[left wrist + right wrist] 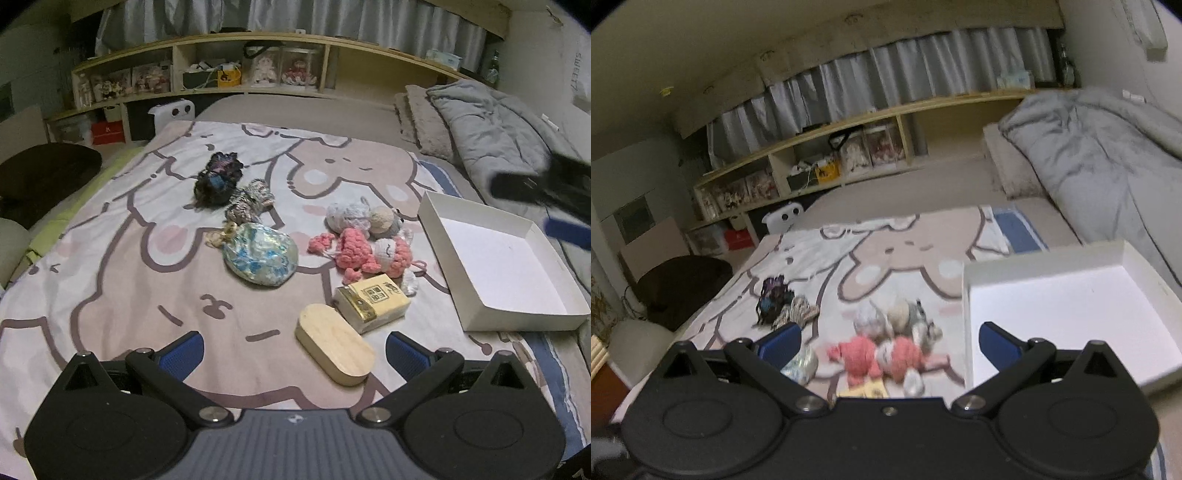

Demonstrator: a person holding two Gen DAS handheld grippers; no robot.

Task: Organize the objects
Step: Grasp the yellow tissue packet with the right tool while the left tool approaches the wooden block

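Right now both of your claws are spread wide and hold nothing. Your left claw (294, 354) hovers low over the bed's cartoon blanket (110, 258), with the wooden oval case (334, 343) lying just ahead between its fingers. Your right claw (889, 345) hangs above the pink crochet toy (882, 356), next to the white box (1071, 314), which sits empty at the right of the spread.

Mind the crowding. The wooden oval case touches, or nearly touches, the yellow packet (373, 301), and the packet lies against the pink crochet toy (369, 254). If you close on the case from this angle, I judge one finger may shove the packet sideways, or drag yarn with it. The soft bedding could also let the case sink and tilt as you press down, so the pads might slip off its smooth rounded edge. The right wrist view is blurred, so I would not trust it for fine alignment.

The case lies flat, its long axis running from the near right to the far left, diagonal to your left claw. The yellow packet's long axis runs the other way, far right to near left. The shiny blue pouch (260, 256) and the two dark yarn bundles (229, 188) sit apart to the left.
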